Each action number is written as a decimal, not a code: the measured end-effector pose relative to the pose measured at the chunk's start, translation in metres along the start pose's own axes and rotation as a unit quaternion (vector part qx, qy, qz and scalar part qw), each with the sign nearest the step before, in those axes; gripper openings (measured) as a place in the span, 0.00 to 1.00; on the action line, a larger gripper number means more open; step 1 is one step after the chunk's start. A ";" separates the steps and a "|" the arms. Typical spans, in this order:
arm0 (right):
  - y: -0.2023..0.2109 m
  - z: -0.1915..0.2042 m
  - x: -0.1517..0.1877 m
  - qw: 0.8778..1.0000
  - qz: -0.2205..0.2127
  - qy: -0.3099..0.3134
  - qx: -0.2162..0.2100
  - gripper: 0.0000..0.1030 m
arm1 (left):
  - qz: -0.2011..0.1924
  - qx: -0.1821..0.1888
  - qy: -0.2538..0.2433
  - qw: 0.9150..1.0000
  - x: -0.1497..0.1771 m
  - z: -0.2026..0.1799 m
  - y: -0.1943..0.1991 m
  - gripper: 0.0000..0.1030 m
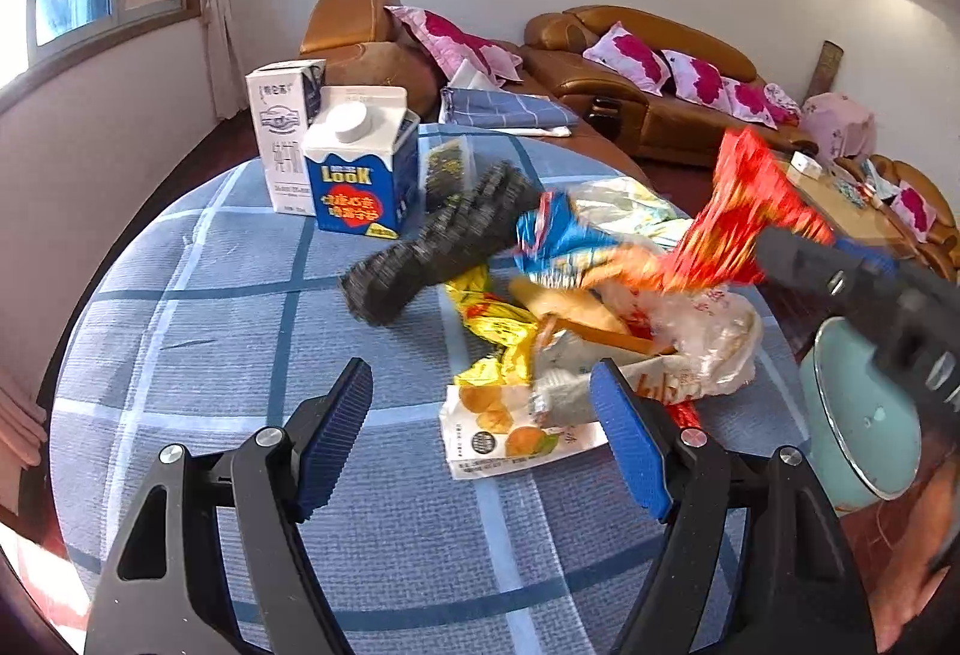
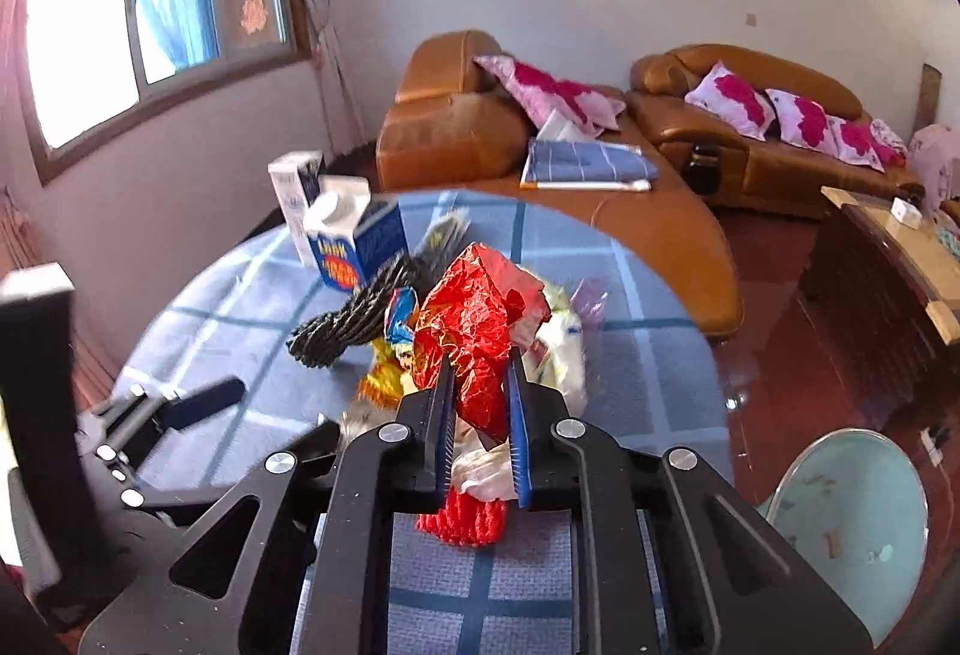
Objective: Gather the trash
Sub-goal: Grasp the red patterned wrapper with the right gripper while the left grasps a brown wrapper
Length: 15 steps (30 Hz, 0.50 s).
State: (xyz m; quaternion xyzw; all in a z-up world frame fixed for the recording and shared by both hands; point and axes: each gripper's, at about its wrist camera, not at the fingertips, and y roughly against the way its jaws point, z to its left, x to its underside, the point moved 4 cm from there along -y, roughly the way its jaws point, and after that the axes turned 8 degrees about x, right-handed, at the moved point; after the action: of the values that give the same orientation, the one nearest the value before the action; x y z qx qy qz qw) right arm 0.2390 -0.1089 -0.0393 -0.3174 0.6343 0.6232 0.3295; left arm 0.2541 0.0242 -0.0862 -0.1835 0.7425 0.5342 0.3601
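My right gripper [image 2: 480, 373] is shut on a crumpled red wrapper [image 2: 474, 319] and holds it above the table; the same wrapper [image 1: 738, 229] shows raised at the right of the left wrist view. My left gripper [image 1: 480, 391] is open and empty, low over the blue checked tablecloth [image 1: 210, 355], just left of a pile of wrappers [image 1: 540, 355]. The pile holds a yellow wrapper [image 1: 498, 325], a blue one [image 1: 558, 247], a white packet with orange fruit pictures [image 1: 504, 433] and a clear plastic bag [image 1: 708, 337]. A light blue bin [image 2: 852, 523] stands below the table's right edge.
Two cartons, a white one [image 1: 282, 133] and a blue "Look" one [image 1: 360, 169], stand at the table's far left. A dark twisted cloth [image 1: 444, 241] lies by the pile. Brown sofas [image 2: 750, 139] with pink pillows and a wooden side table [image 2: 888, 259] lie beyond.
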 end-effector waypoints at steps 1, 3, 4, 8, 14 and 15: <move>0.005 -0.004 -0.003 1.000 -0.006 -0.009 -0.006 0.16 | 0.000 0.001 -0.001 1.000 0.001 -0.002 0.000 0.72; 0.013 -0.011 -0.007 1.000 -0.019 -0.022 -0.009 0.16 | 0.000 0.002 -0.003 1.000 0.000 -0.005 -0.002 0.72; 0.019 -0.016 -0.010 0.999 -0.028 -0.029 -0.006 0.16 | 0.001 0.005 -0.003 1.000 -0.001 -0.007 -0.004 0.72; 0.036 -0.030 -0.015 0.997 -0.057 -0.045 0.011 0.16 | 0.004 0.028 0.004 1.000 -0.003 -0.014 -0.015 0.71; 0.039 -0.045 -0.006 0.997 -0.047 -0.061 0.021 0.16 | 0.025 0.057 0.019 0.998 -0.001 -0.023 -0.038 0.54; 0.039 -0.047 -0.004 0.997 -0.045 -0.062 0.024 0.16 | 0.032 0.063 0.025 0.997 0.001 -0.023 -0.042 0.44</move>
State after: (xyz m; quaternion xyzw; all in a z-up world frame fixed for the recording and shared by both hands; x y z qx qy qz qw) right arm 0.2089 -0.1551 -0.0132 -0.2984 0.6126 0.6110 0.4031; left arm 0.2733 -0.0122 -0.1107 -0.1497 0.7891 0.4927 0.3350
